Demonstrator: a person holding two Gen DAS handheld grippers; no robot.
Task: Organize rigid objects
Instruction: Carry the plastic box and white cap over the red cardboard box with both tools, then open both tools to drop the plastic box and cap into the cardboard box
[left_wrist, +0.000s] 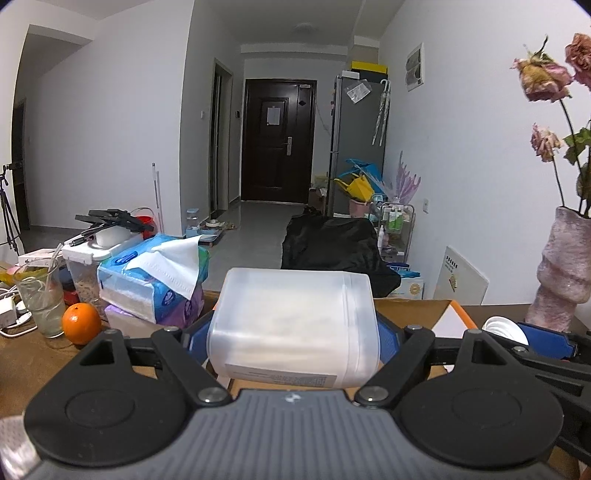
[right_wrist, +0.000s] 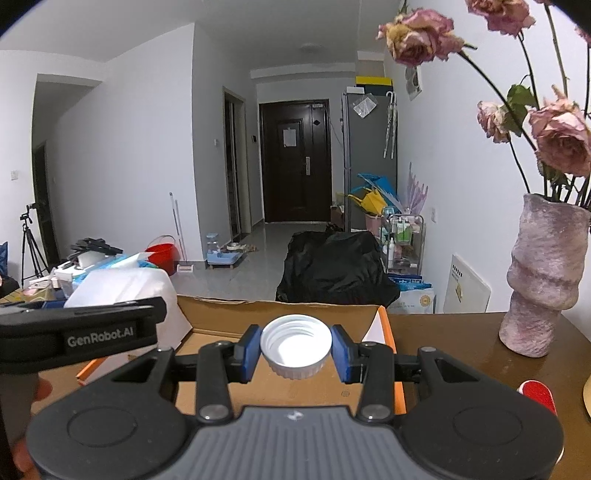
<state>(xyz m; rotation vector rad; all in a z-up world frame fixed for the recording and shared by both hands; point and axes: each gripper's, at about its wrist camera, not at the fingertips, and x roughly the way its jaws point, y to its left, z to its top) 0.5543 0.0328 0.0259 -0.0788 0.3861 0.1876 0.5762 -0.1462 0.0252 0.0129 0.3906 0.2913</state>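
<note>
- The left gripper (left_wrist: 293, 332) has its blue pads clamped on a translucent white jar (left_wrist: 293, 325) that lies on its side between them, label edge down, in front of an open cardboard box (left_wrist: 413, 314).
- The right gripper (right_wrist: 295, 350) pinches a white screw cap (right_wrist: 295, 345), ribbed rim gripped on both sides, threaded inside facing up and toward the camera, above the same box (right_wrist: 280, 391).
- Only the right wrist view shows the box's floor, a fingertip of the person (right_wrist: 42, 389) at the left edge, and a red and white object (right_wrist: 537, 393) on the table at the right.
- Only the left wrist view shows the orange (left_wrist: 81, 323), a glass with a straw (left_wrist: 40, 299) and a blue tissue pack (left_wrist: 155, 277) on the table's left part.
- Both grippers point slightly downward, side by side; each shows at the edge of the other's view.
- A pink vase (right_wrist: 545, 277) of dried roses stands on the brown table (right_wrist: 454, 339) to the right.
- Beyond the table sit a black bag (right_wrist: 332, 266), a grey fridge (right_wrist: 367, 155) and a dark door (right_wrist: 295, 162).
</note>
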